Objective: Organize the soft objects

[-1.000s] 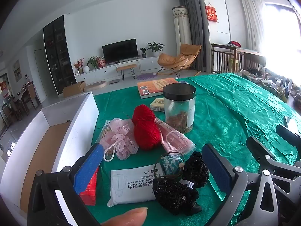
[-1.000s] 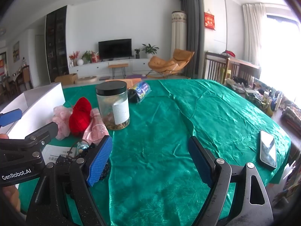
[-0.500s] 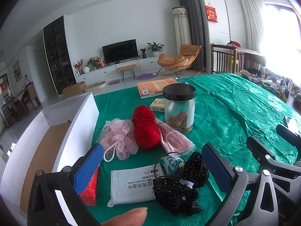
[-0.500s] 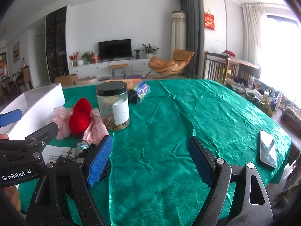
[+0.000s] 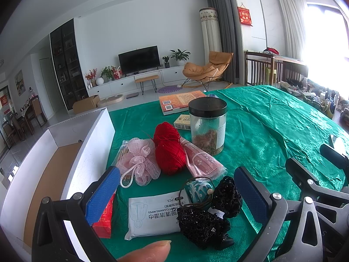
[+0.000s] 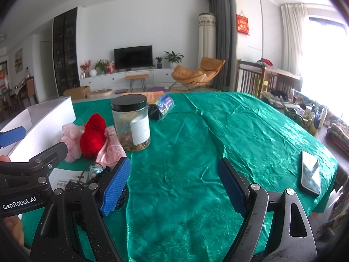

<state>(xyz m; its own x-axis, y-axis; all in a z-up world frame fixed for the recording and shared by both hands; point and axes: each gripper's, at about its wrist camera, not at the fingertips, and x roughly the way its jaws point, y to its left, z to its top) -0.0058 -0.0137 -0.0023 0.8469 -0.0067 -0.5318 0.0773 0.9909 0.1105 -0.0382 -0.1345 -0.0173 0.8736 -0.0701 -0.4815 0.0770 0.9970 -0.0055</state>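
Observation:
Soft things lie grouped on the green tablecloth (image 5: 272, 131): a pink mesh bath puff (image 5: 139, 162), a red yarn ball (image 5: 169, 148), a pink packet (image 5: 201, 163), a white wipes pack (image 5: 152, 216), a small teal pouch (image 5: 197, 191) and a black beaded scrunchie heap (image 5: 209, 216). My left gripper (image 5: 176, 194) stands open just above the wipes pack and the black heap, holding nothing. A white box (image 5: 65, 163) with a brown floor stands at the left. My right gripper (image 6: 174, 184) hangs open over bare cloth to the right of the pile, with the yarn ball (image 6: 93, 134) far left.
A clear jar (image 5: 207, 128) with a black lid stands behind the pile, with a book (image 5: 181, 103) and a small carton (image 5: 183, 122) beyond it. A red packet (image 5: 104, 214) leans by the box. A phone (image 6: 310, 174) lies near the table's right edge. A dark roll (image 6: 162, 107) lies behind the jar.

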